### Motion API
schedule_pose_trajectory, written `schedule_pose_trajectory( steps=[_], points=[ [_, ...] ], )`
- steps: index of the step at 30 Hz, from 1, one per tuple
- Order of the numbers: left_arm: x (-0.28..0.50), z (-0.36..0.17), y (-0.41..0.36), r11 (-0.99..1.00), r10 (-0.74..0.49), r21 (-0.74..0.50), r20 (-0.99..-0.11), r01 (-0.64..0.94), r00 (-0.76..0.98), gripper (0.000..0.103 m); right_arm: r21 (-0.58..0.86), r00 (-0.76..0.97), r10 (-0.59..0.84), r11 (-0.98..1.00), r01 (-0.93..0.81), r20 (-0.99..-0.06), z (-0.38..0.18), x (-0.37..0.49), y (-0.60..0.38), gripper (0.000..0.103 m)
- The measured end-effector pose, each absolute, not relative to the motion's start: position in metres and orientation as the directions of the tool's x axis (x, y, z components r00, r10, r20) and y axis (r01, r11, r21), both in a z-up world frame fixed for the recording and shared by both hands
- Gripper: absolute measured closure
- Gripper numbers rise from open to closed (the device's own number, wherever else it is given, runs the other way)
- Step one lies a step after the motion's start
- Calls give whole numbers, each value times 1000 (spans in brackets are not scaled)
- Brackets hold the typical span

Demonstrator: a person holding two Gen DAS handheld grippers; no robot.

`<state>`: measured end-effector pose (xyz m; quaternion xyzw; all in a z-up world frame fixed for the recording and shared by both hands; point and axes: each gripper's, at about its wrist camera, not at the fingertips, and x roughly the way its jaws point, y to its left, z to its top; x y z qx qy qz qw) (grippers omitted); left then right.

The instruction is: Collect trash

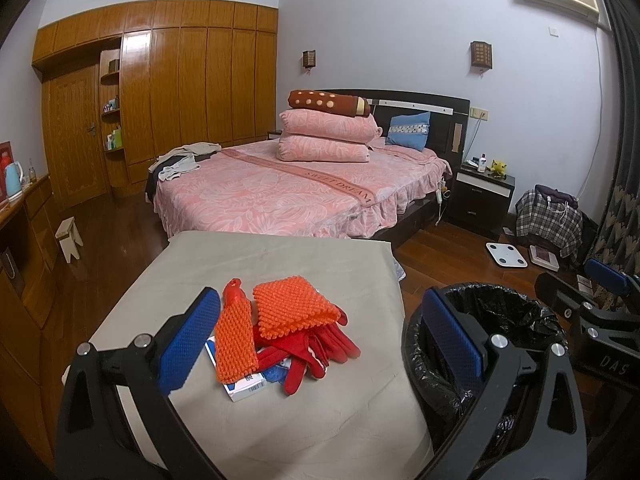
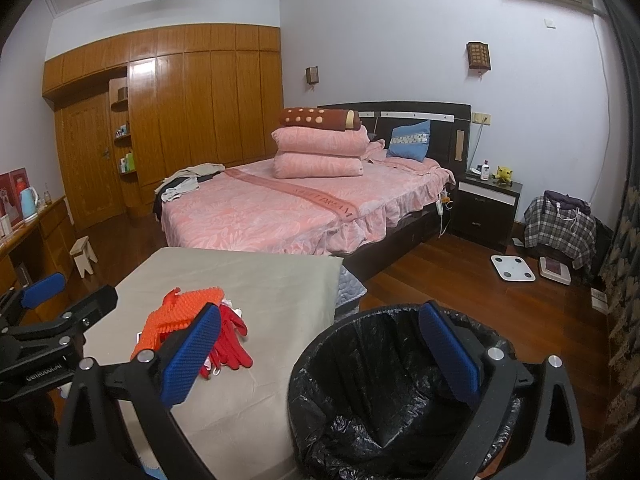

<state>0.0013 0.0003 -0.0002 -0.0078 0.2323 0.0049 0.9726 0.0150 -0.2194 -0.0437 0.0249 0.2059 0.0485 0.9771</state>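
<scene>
A heap lies on the grey-covered table [image 1: 280, 264]: orange knobbly gloves [image 1: 292, 308], red gloves [image 1: 320, 348] and a white-and-blue carton [image 1: 248, 388] underneath. My left gripper [image 1: 320, 344] hovers open over the heap, nothing between its blue pads. A bin lined with a black bag [image 1: 508, 316] stands right of the table. In the right wrist view my right gripper [image 2: 320, 356] is open above the bin [image 2: 384, 380] and the table edge, holding nothing. The heap [image 2: 188, 320] lies left of it, partly hidden by its left finger.
A pink bed [image 1: 288, 192] with stacked quilts stands beyond the table. A wooden wardrobe [image 1: 180, 92] fills the left wall, with a small stool [image 1: 68, 240] on the floor. A nightstand [image 1: 480, 196], a white scale [image 1: 506, 254] and a plaid bag [image 1: 548, 216] sit at the right.
</scene>
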Motion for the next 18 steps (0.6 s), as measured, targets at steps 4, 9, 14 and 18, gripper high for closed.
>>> schedule_pose_trajectory(
  steps=[4,9,14,18],
  points=[
    [1,0,0,1000,6,-13,-453,-13,892,5,67,911,104,994,-84,-399,-47,15,-219,6],
    [2,0,1,1000,6,-14,-453,-13,891,5,69,910,104,994,-83,-401,-45,16,-219,6],
    [2,0,0,1000,6,-13,-454,-13,891,5,68,910,105,994,-85,-402,-43,16,-220,6],
    [2,0,0,1000,6,-14,-454,-13,891,5,69,909,106,994,-85,-402,-42,16,-220,6]
  ],
)
